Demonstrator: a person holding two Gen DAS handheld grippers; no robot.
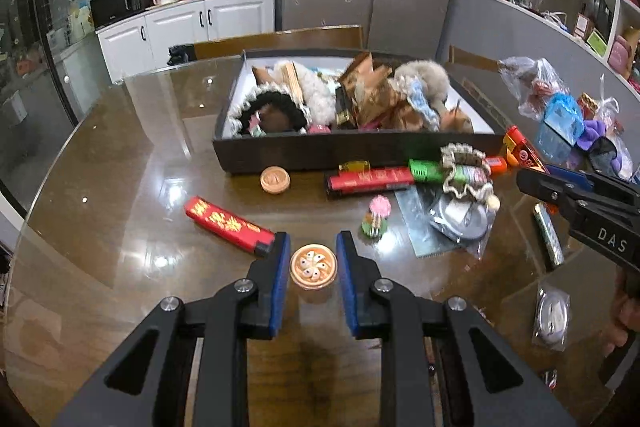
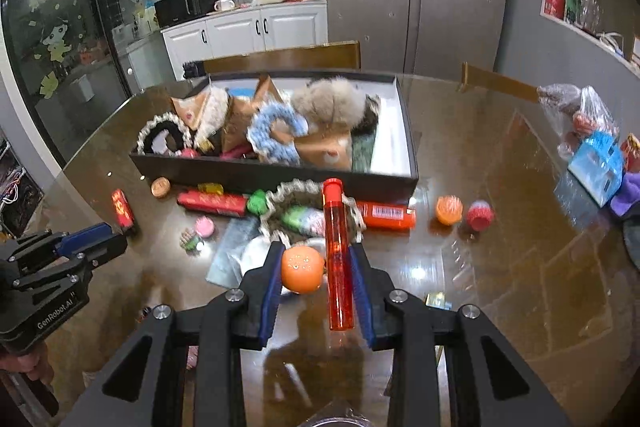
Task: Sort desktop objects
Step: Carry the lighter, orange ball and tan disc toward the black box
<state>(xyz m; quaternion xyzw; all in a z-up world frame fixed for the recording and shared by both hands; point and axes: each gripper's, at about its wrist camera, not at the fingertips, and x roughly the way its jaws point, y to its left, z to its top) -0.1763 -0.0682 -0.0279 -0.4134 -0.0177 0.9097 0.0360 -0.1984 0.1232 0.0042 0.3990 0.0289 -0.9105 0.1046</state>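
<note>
My left gripper [image 1: 313, 243] is open, its blue pads either side of a small round bun-steamer toy [image 1: 313, 267] on the glass table, not touching it. My right gripper [image 2: 316, 253] is shut on a clear orange-red tube [image 2: 338, 259] and an orange ball [image 2: 302, 269], held above the table. The black box [image 1: 348, 151] holds scrunchies, fluffy pom-poms and brown packets; it also shows in the right wrist view [image 2: 280, 173]. Loose items lie in front of it: a red lighter [image 1: 228, 223], a red bar [image 1: 370, 181], a frilly scrunchie [image 1: 466, 171].
A second steamer toy [image 1: 275, 179] and a pink-green toy [image 1: 376, 217] lie nearby. Bagged metal discs [image 1: 460, 223] and plastic bags [image 1: 560, 119] sit at right. An orange ball [image 2: 449, 209] and a red ball [image 2: 479, 214] lie right of the box. Chairs stand behind the table.
</note>
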